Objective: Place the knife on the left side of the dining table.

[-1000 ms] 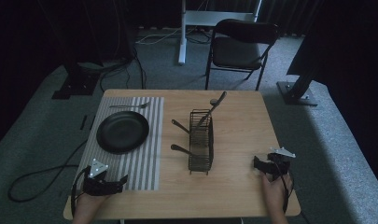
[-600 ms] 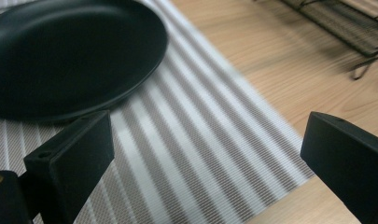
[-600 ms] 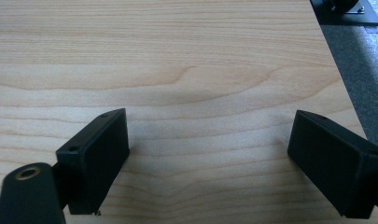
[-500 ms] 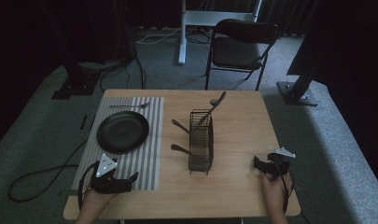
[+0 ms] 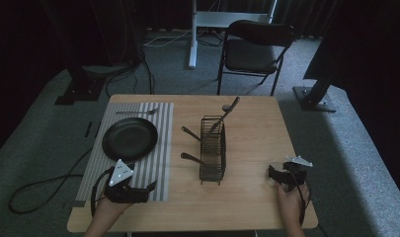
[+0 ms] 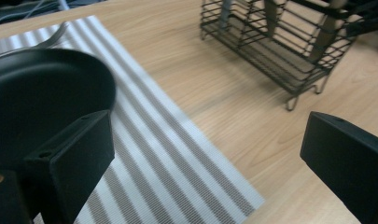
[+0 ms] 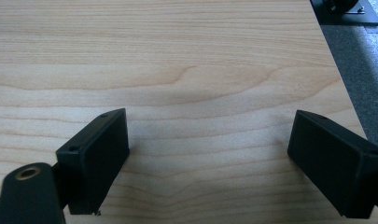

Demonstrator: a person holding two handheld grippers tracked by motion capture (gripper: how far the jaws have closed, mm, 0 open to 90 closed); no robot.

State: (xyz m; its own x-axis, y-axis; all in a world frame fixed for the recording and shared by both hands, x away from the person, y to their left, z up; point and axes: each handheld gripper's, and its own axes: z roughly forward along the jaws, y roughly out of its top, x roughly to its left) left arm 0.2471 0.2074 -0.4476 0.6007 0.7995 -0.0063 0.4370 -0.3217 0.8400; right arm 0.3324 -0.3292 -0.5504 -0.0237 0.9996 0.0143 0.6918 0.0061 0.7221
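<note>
A black plate [image 5: 129, 138] lies on a grey striped placemat [image 5: 155, 165] on the left of the wooden table [image 5: 266, 123], with a fork [image 5: 136, 112] beyond it. A black wire caddy [image 5: 213, 148] holding several utensils stands mid-table. My left gripper [image 5: 149, 187] hovers open over the placemat's near edge; in the left gripper view its own jaws [image 6: 210, 154] frame the placemat [image 6: 144, 154], with the plate [image 6: 42, 93] at left and the caddy [image 6: 275, 42] ahead. My right gripper [image 5: 272, 173] stays open and empty near the table's front right, its jaws [image 7: 210, 154] over bare wood.
A folding chair [image 5: 254, 49] stands behind the table. Stand bases [image 5: 313, 98] and cables [image 5: 44, 192] lie on the carpet around it. The table's right edge [image 7: 340, 74] runs close to my right gripper. Bare wood [image 5: 257, 148] separates the caddy from the right gripper.
My left gripper has moved rightward and forward along the near edge, onto the placemat. The right gripper has stayed put.
</note>
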